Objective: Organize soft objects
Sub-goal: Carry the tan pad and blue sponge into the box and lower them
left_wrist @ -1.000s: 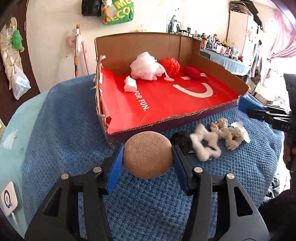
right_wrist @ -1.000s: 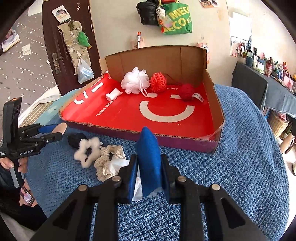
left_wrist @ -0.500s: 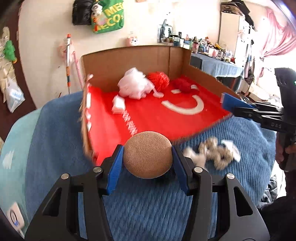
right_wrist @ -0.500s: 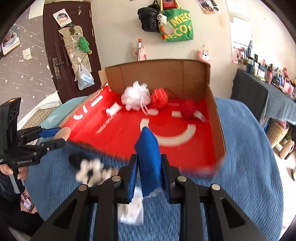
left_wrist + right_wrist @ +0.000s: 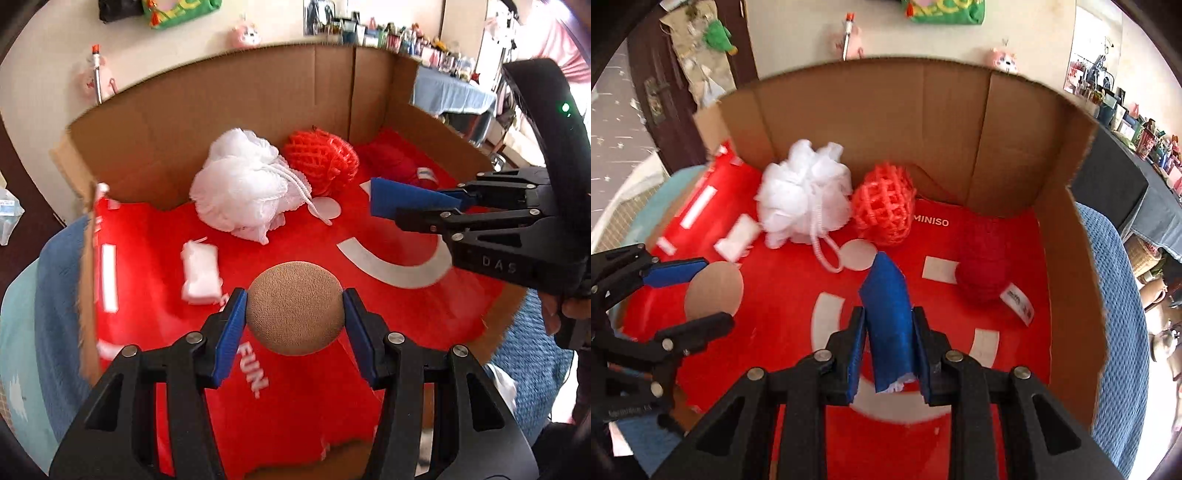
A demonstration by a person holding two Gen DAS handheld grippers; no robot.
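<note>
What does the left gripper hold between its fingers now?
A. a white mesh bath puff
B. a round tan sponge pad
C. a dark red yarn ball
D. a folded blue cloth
B: the left gripper is shut on the round tan pad, above the red box floor.

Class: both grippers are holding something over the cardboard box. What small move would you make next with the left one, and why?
Probably lower the left gripper a little and open it. It grips the round tan puff above a bare patch of the box's red floor, just in front of the small white pad and beside the right gripper with its blue sponge.
</note>
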